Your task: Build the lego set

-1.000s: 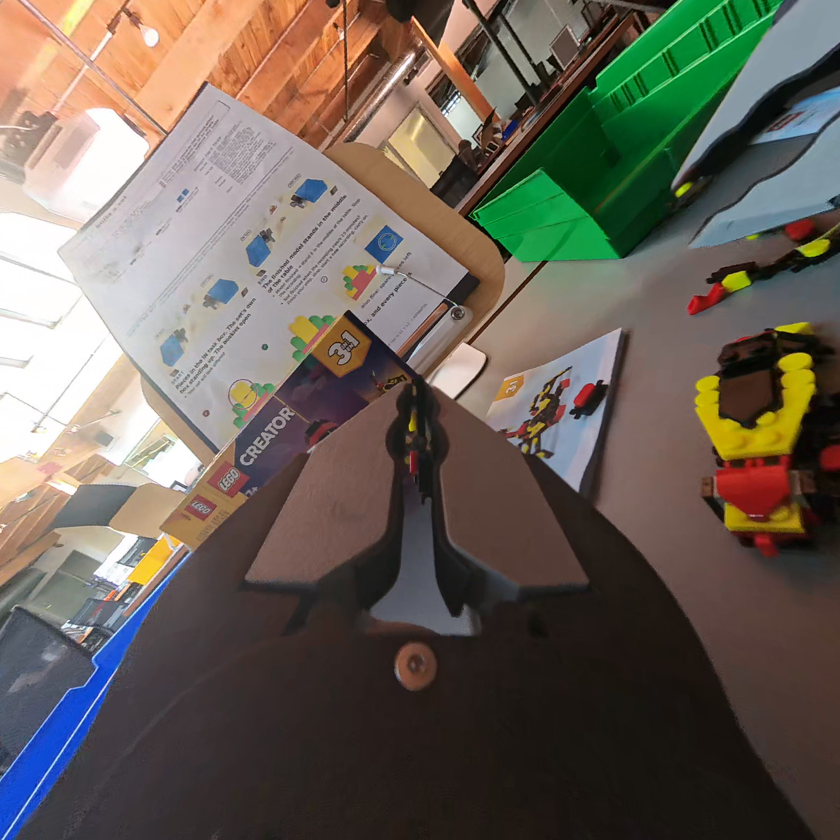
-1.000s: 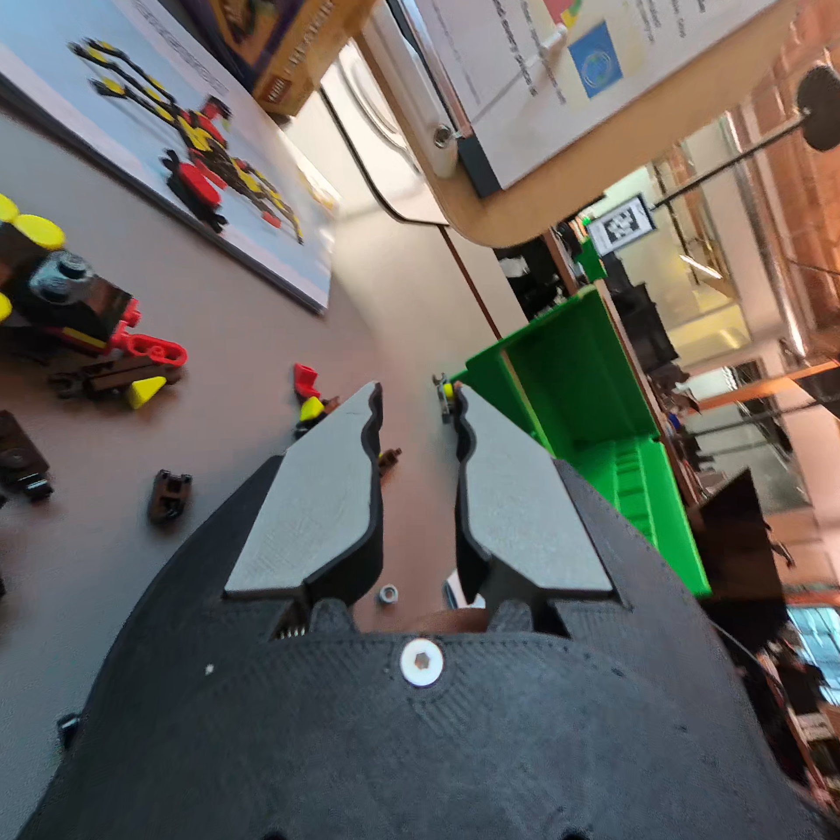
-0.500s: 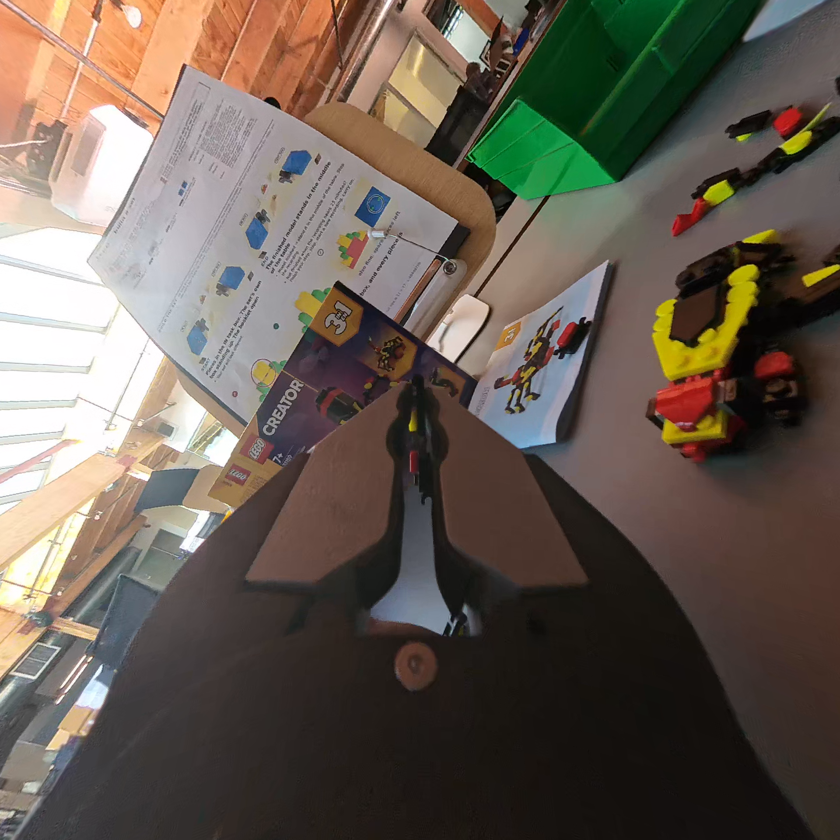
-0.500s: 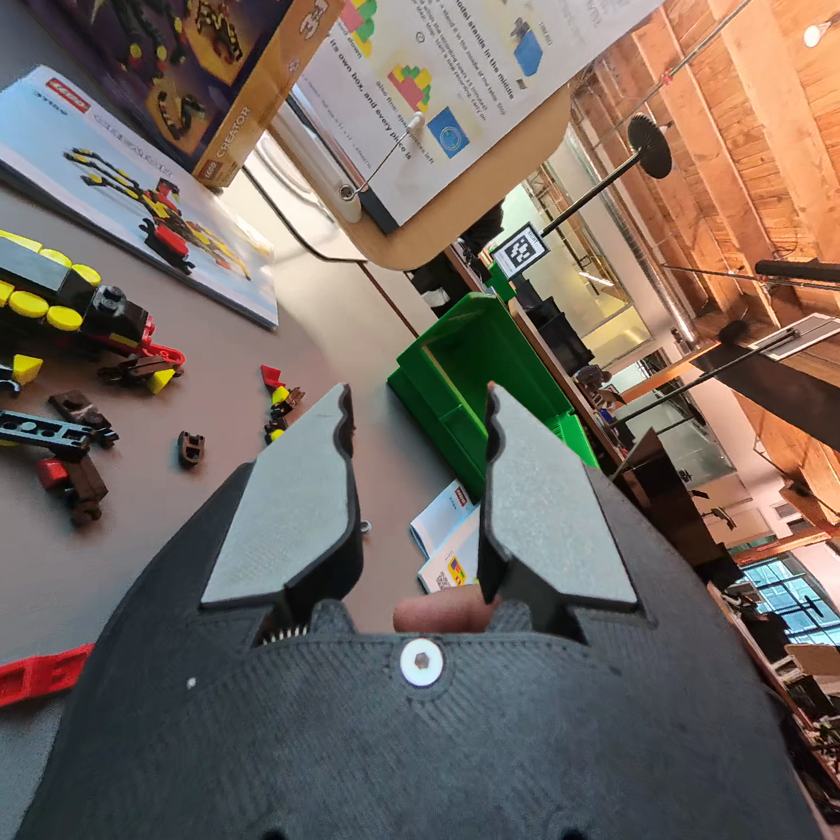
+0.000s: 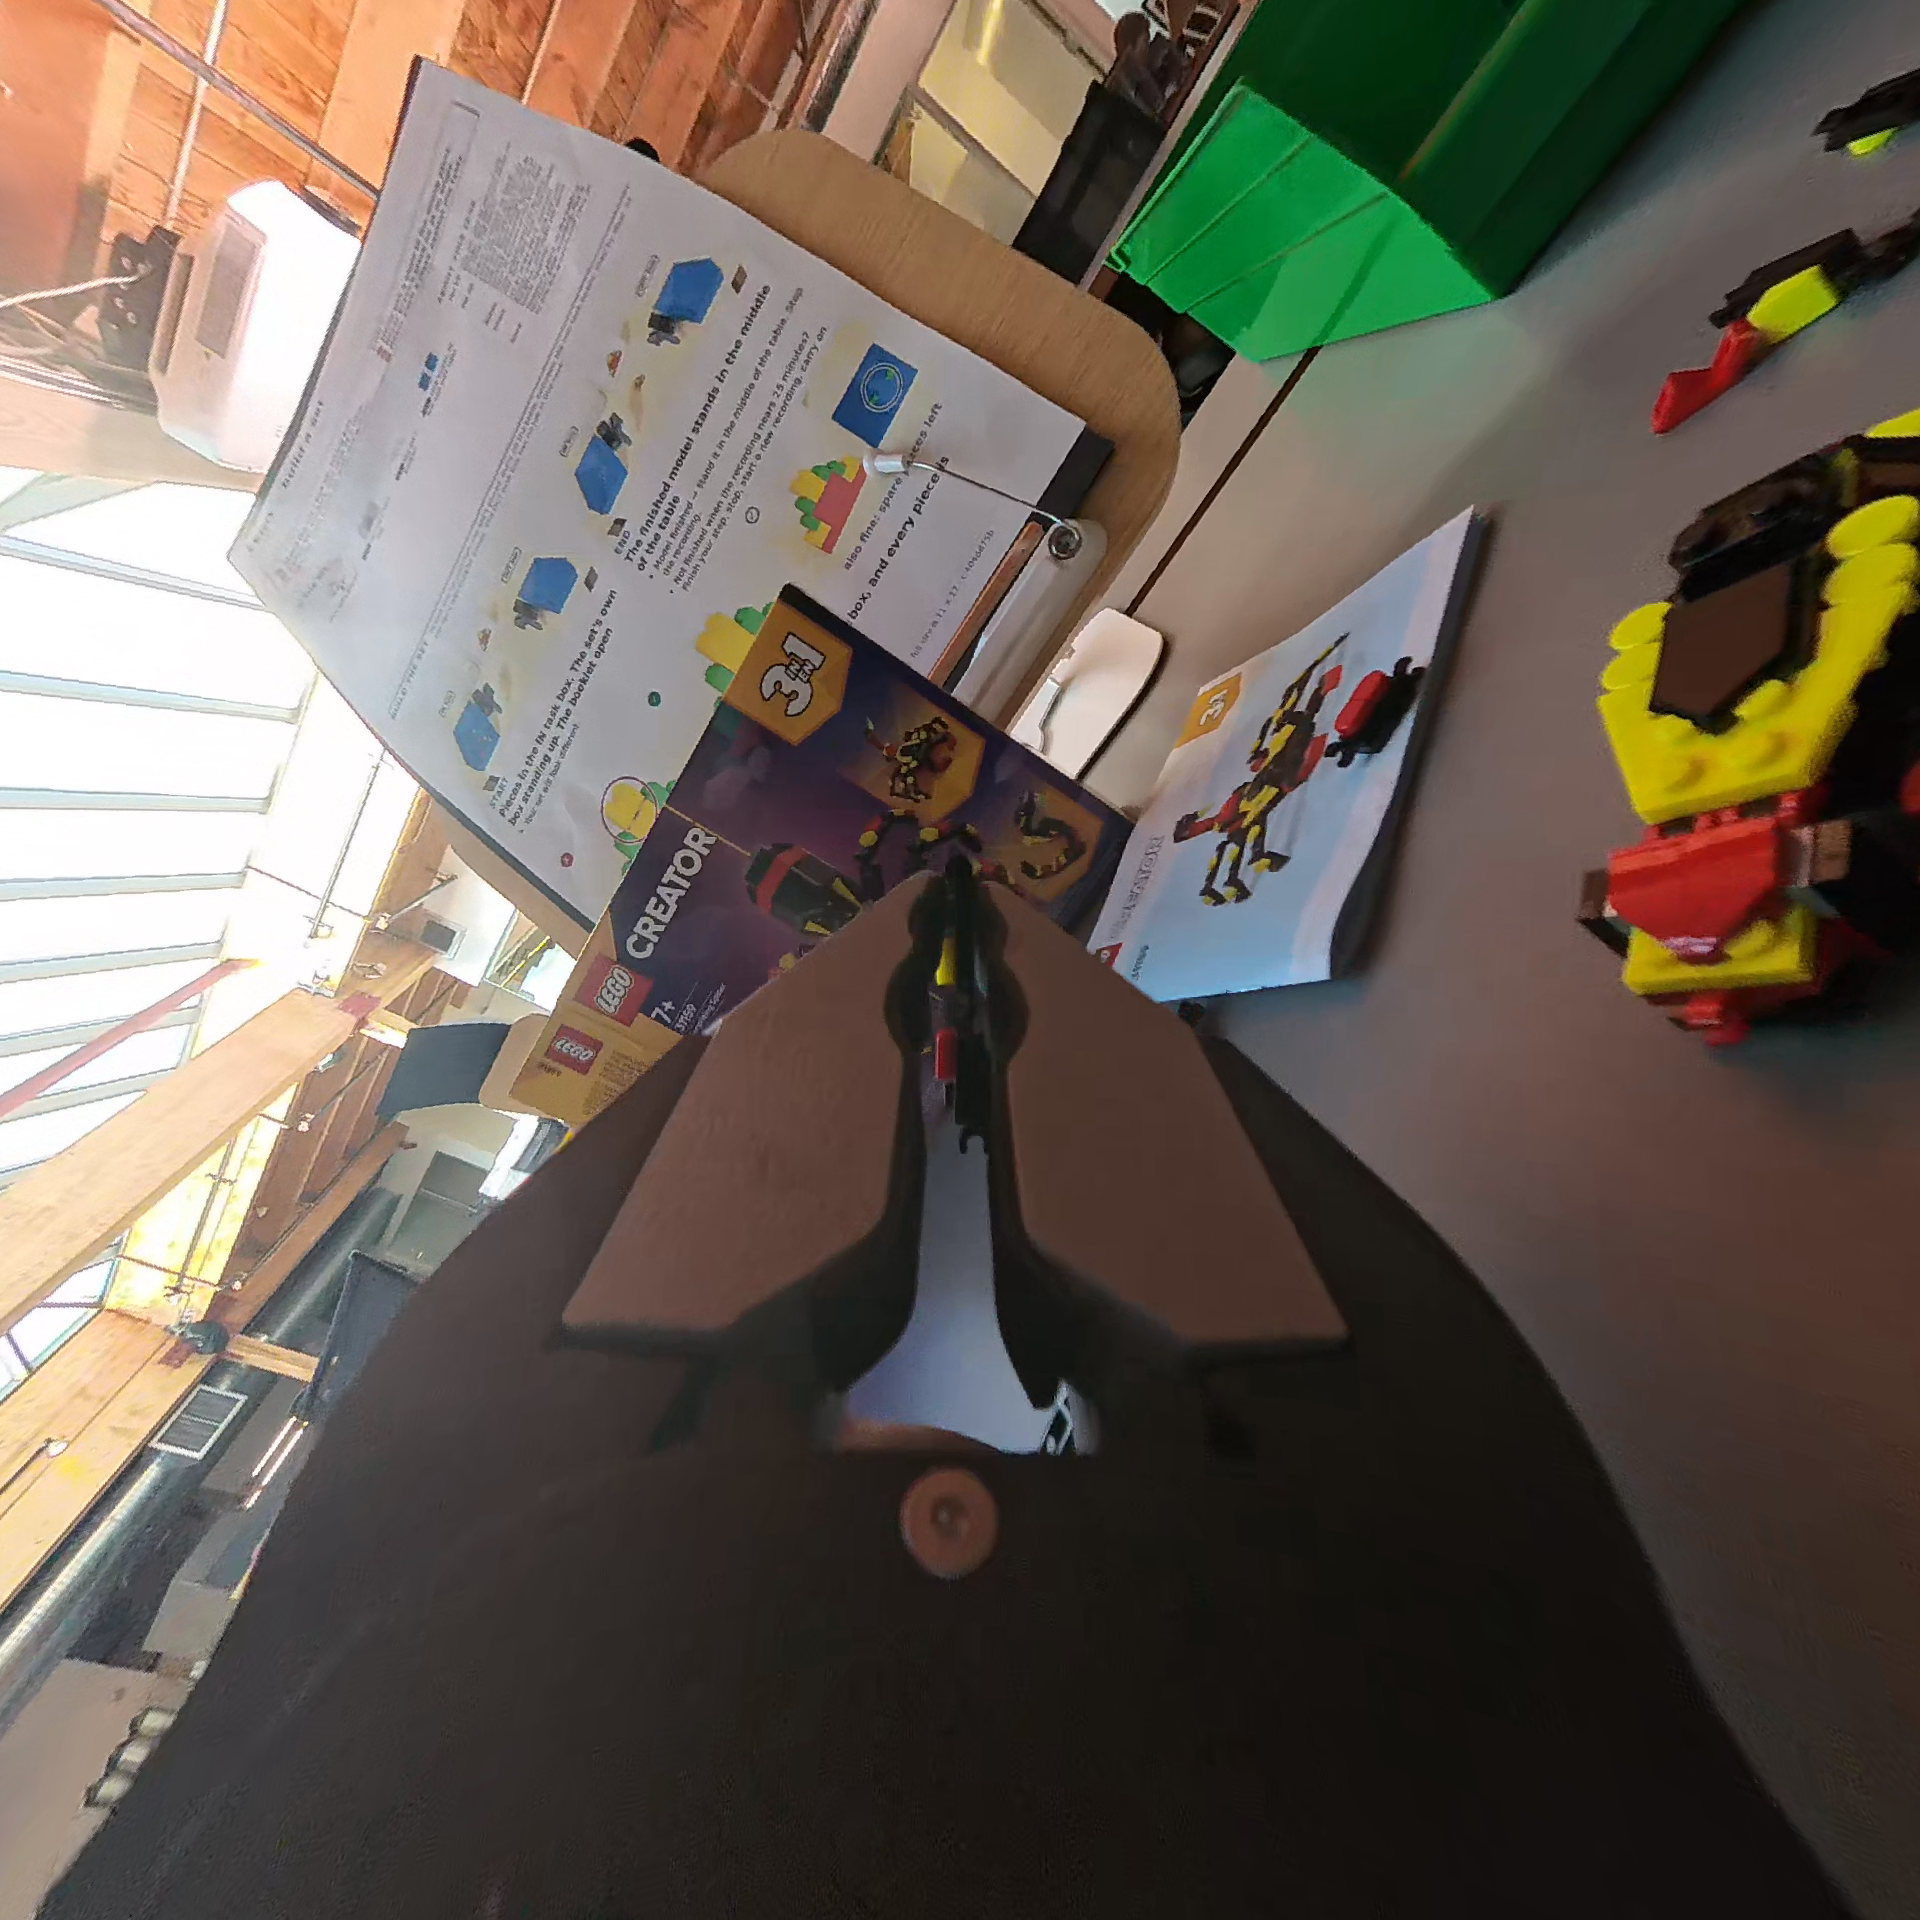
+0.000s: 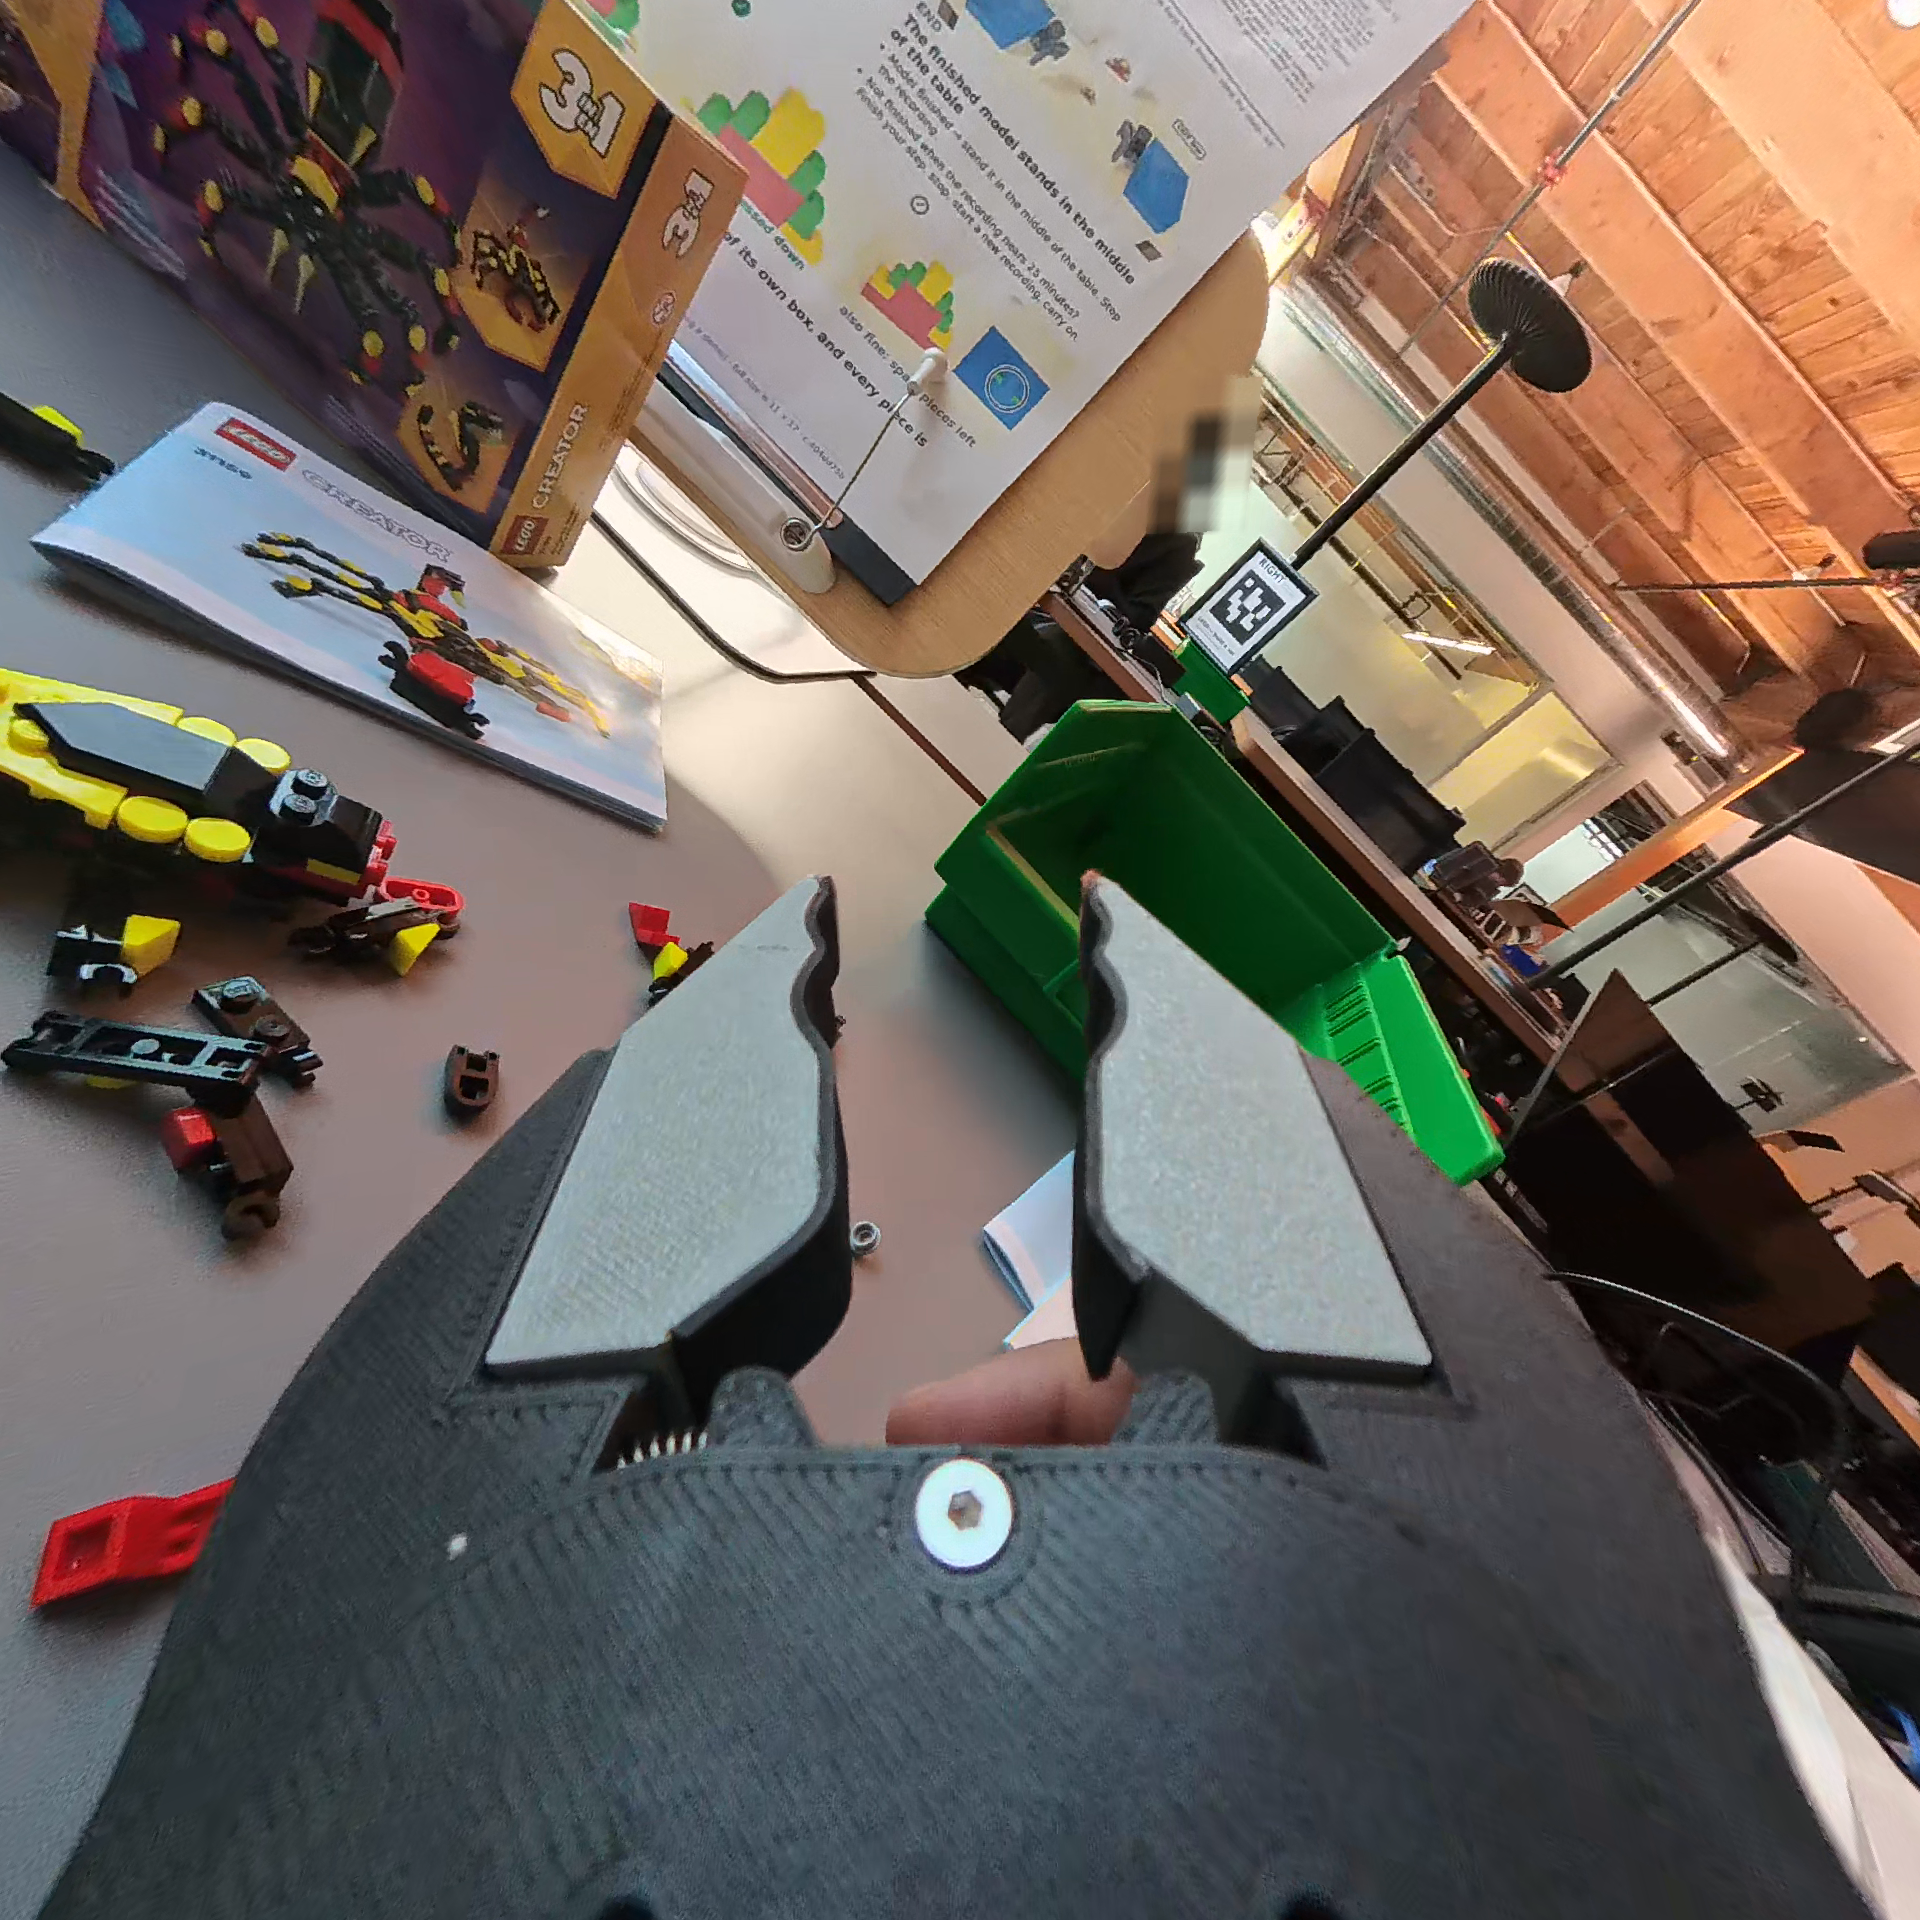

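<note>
Left tool [image 5: 958, 977] pinches a thin black-yellow-red brick piece [image 5: 948, 1023], mostly hidden.

On the counter [image 6: 644, 1039] we see the booklet [image 6: 343, 613] lying flat before the upright box [image 6: 343, 208], with the instruction board [image 6: 987, 208] behind it. The brick model [image 6: 187, 800] sits nearer us, loose pieces [image 6: 187, 1070] beside it, and the bin [image 6: 1195, 935] stands off to the right.

A green bin [image 6: 1195, 883], a set box [image 6: 343, 208] and a booklet [image 6: 353, 613] share the table [image 6: 727, 790].
</note>
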### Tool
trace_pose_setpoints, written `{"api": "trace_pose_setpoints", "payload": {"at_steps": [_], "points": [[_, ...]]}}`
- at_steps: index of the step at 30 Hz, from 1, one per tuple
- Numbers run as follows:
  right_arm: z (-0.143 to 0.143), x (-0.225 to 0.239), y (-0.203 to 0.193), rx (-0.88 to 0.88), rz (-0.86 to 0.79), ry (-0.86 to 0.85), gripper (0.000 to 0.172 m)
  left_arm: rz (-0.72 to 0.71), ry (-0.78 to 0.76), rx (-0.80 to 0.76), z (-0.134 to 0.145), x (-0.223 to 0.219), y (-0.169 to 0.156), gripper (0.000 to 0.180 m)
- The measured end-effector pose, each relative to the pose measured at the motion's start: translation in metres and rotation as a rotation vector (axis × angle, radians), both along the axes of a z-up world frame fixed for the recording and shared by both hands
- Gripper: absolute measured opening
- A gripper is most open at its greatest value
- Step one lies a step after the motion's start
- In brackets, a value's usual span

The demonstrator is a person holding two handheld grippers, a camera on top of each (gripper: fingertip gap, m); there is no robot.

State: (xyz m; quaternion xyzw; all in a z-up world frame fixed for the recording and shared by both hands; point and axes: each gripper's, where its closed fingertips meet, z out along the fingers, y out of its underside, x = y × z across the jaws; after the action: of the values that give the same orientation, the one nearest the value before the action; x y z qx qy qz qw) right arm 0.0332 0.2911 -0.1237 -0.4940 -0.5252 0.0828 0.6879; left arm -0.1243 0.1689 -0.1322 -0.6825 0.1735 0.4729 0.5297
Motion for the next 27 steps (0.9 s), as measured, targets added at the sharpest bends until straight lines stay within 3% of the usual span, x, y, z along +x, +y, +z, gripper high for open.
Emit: {"api": "trace_pose_setpoints", "payload": {"at_steps": [27], "points": [[0.0074, -0.0032, 0.0091, -0.055, 0.023, 0.083, 0.035, 0.059, 0.010, -0.039, -0.0072, -0.0112, 0.0029, 0.002]]}}
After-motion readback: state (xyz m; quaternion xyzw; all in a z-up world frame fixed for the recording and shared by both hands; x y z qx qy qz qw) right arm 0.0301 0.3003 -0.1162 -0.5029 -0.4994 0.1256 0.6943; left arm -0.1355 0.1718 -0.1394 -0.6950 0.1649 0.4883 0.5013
